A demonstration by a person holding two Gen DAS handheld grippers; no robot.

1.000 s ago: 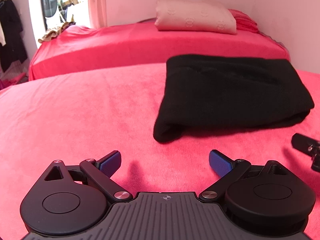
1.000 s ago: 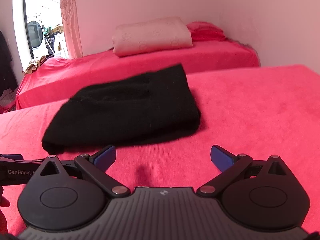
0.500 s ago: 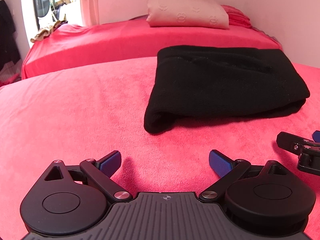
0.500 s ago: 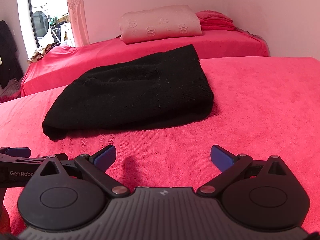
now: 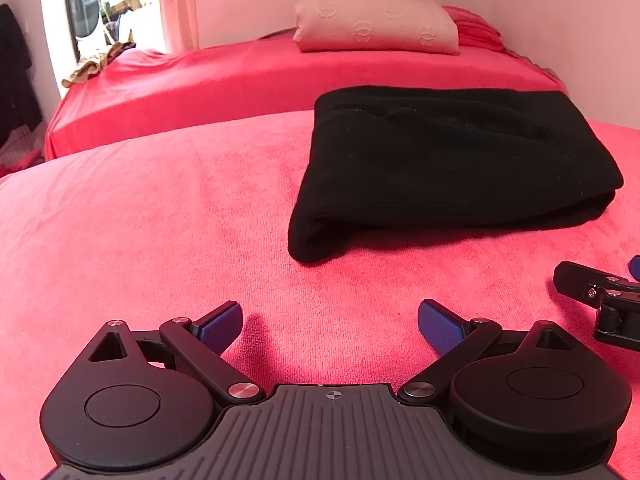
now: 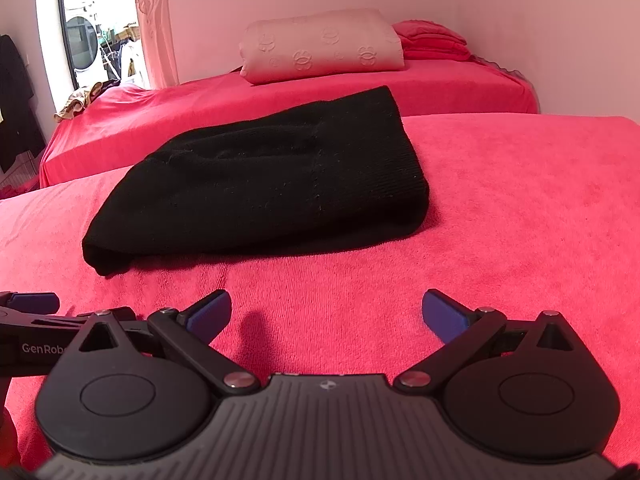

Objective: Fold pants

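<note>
Both grippers are spread wide and hold nothing: the left gripper (image 5: 330, 326) and the right gripper (image 6: 326, 314) hover low over bare red cover, side by side, near the front edge of the bed (image 5: 140, 220). The pants (image 5: 452, 160) lie as a black folded bundle further in, toward the bed's far edge, resting flat on the cover and well short of the pillow (image 5: 376, 20) on the second bed behind. From the left gripper the bundle sits ahead and to the right; from the right gripper it sits ahead and a little to the left (image 6: 264, 184). Neither tool touches the cloth.

By the look of it the folding is done or nearly so, and the step in hand is to draw clear. To do that well, the person should lift both tools straight away without brushing the near rounded fold, which bulges and looks loose enough to slide open if nudged
</note>
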